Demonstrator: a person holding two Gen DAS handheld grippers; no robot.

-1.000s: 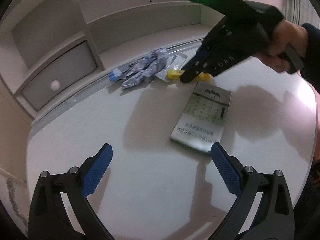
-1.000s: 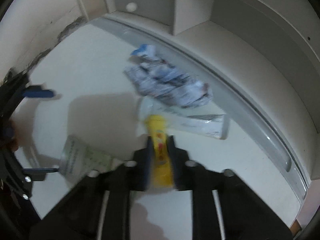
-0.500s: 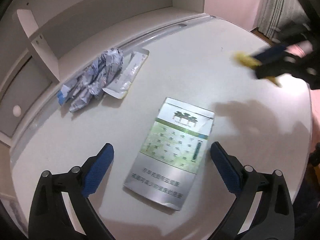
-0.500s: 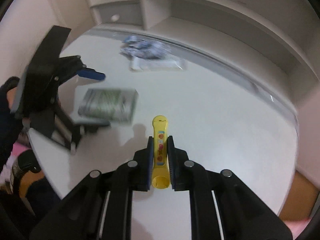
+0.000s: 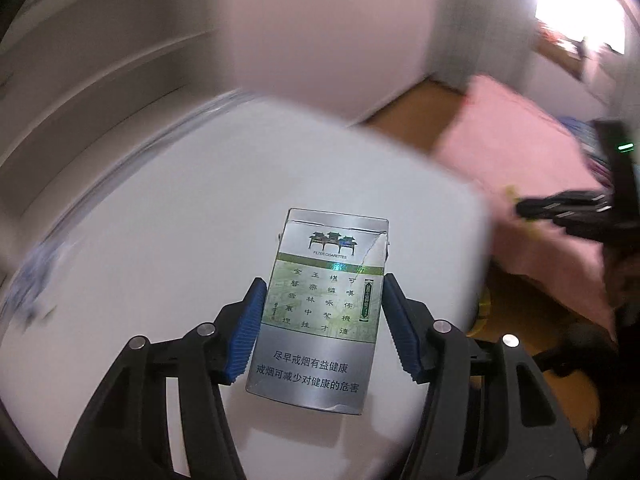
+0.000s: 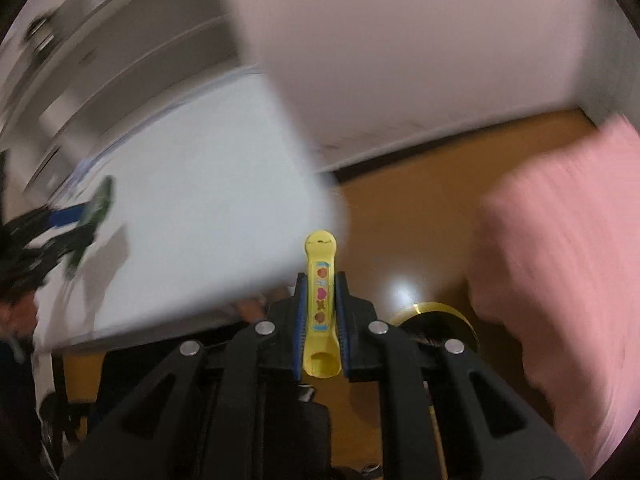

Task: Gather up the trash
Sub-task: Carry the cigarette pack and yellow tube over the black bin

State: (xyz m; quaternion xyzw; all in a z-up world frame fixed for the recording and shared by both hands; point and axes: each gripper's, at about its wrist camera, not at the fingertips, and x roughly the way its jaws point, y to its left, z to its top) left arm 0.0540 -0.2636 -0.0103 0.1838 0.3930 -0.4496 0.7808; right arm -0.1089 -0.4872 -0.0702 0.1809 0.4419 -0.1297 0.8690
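Observation:
In the left wrist view a silver and green cigarette pack [image 5: 324,312] sits between the blue pads of my left gripper [image 5: 322,320], which is shut on it over the white table [image 5: 168,240]. In the right wrist view my right gripper [image 6: 320,300] is shut on a yellow plastic piece [image 6: 321,300] with small pictures on it, held beyond the table's right edge over the wooden floor. The right gripper [image 5: 560,212] also shows blurred at the right of the left wrist view. The left gripper [image 6: 60,232] shows blurred at the left of the right wrist view.
A round gold-rimmed bin [image 6: 436,320] stands on the wooden floor [image 6: 400,208] just below and right of the right gripper. A pink bed cover [image 6: 560,260] lies at the right. Blurred crumpled blue-white trash [image 5: 32,276] lies at the table's far left. White shelves [image 5: 100,80] rise behind.
My left gripper has closed on the cigarette pack and swung right. My right gripper has carried the yellow piece off the table's right edge, out over the floor near the bin.

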